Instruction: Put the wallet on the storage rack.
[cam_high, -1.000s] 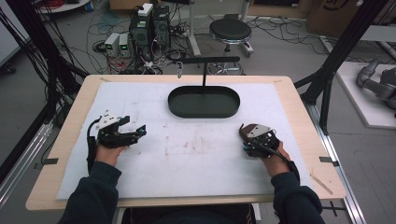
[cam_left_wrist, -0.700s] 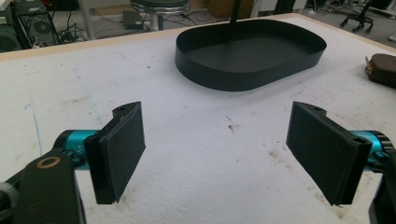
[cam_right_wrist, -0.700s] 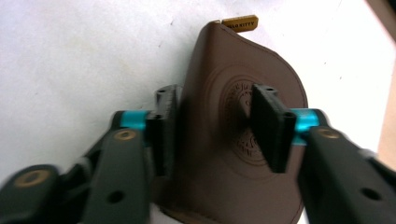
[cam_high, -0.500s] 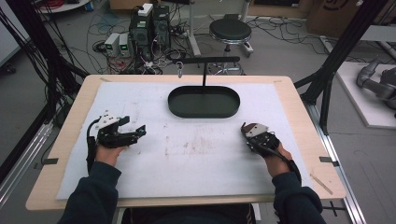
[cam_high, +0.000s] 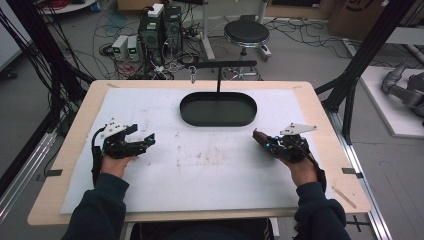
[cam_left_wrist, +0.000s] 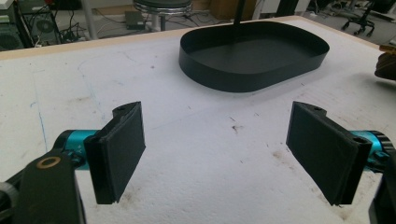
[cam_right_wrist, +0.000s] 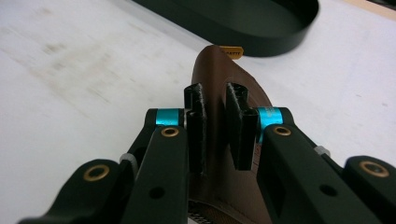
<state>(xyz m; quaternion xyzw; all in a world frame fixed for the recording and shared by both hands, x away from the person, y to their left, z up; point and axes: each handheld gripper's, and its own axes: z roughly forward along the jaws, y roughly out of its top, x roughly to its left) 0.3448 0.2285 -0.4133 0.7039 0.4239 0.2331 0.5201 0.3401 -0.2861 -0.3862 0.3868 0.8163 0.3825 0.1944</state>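
Note:
My right gripper (cam_high: 266, 142) is over the right side of the white mat, shut on a brown leather-like object (cam_high: 257, 135). In the right gripper view the object (cam_right_wrist: 219, 65) stands edge-up between the pads, and a small yellow tag shows at its far end. The jaws have just been closing on it. Over the left side of the mat, my left gripper (cam_high: 148, 140) is open; the left gripper view has its pads (cam_left_wrist: 122, 149) wide apart with only bare mat between them. A black oval tray (cam_high: 218, 123) lies at the back middle.
A black T-shaped stand (cam_high: 220, 65) with a small hanging hook rises behind the tray (cam_left_wrist: 243, 77). The wooden table edge (cam_high: 340, 150) frames the stained white mat (cam_high: 210, 165). Cables, electronics boxes and a stool sit on the floor beyond.
My right gripper has closed on the brown object and risen slightly, with its grey plate now tilted into sight. The left hand has stayed in place.

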